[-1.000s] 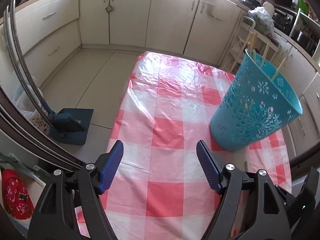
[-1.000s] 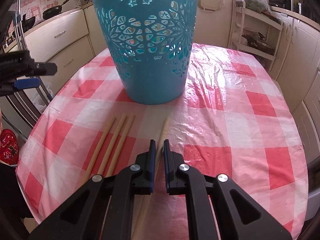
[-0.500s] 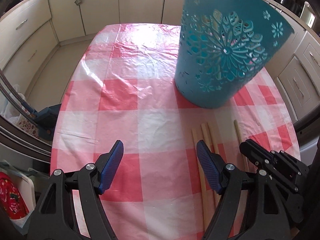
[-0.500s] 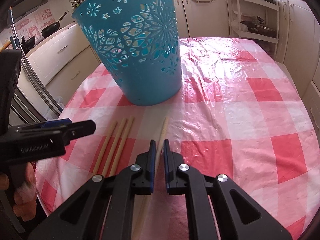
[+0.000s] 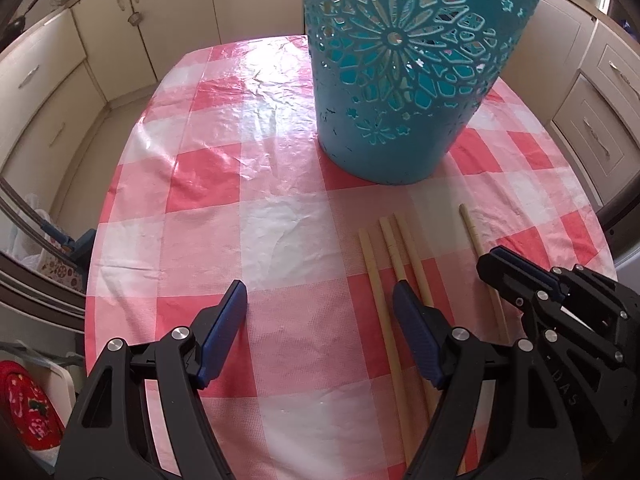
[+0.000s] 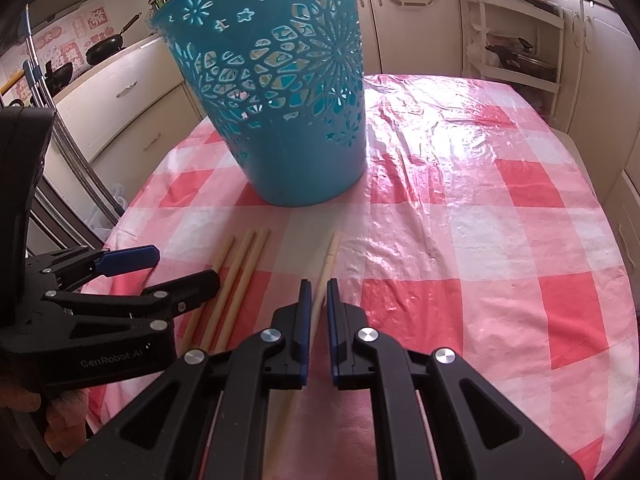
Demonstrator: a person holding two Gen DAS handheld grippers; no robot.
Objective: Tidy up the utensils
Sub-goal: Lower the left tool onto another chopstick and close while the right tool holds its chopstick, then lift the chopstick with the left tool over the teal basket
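A teal cut-out basket point(image 5: 404, 76) point(image 6: 280, 112) stands upright on the red-and-white checked tablecloth point(image 5: 248, 200). Three wooden chopsticks point(image 5: 390, 256) point(image 6: 240, 268) lie side by side in front of it. A fourth chopstick point(image 5: 472, 228) point(image 6: 328, 256) lies apart to their right. My left gripper point(image 5: 320, 300) point(image 6: 168, 268) is open, low over the cloth, its right finger over the three sticks. My right gripper point(image 6: 316, 292) point(image 5: 516, 276) has its jaws almost closed around the single chopstick, which runs between them.
Cream kitchen cabinets point(image 5: 52, 92) ring the table. A white shelf rack point(image 6: 516, 40) stands at the back right. A metal rail point(image 6: 64, 136) and pans point(image 6: 104, 48) are at the left. The table edge point(image 5: 92, 280) drops off on the left.
My left gripper has swung right and moved in toward the basket, now sitting over the three chopsticks. My right gripper has stayed on the single chopstick.
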